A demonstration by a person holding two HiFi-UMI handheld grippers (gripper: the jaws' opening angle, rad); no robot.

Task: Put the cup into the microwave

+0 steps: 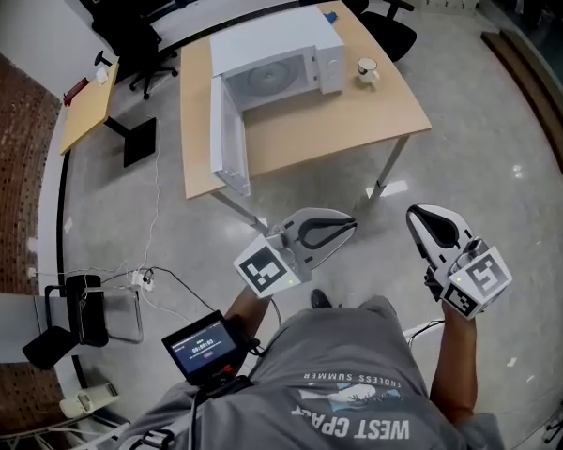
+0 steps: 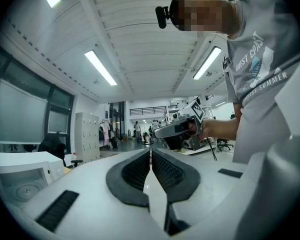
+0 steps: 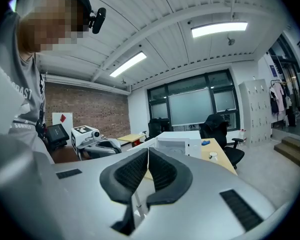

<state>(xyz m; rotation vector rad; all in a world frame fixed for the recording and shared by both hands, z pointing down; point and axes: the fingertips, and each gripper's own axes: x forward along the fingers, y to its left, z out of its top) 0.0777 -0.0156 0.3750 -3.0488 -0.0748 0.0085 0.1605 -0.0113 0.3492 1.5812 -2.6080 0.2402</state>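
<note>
Cup (image 1: 367, 71) on table (image 1: 338, 125) beside microwave (image 1: 272, 40) | door (image 1: 228, 134) open | turntable (image 1: 267, 80) visible

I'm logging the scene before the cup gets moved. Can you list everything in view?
microwave: one, white, door open, on the table
cup: one, white, on the table, right of the microwave
small object: one, blue, on the table behind the microwave; cannot tell what it is
table: one, light wood, ahead of the person
office chairs: two, black, beyond the table
side desk: one, light wood, far left
screen device: one, black, at the person's waist
left tongs: one, white with black pads, shut, empty
right tongs: one, white with black pads, shut, empty
</note>
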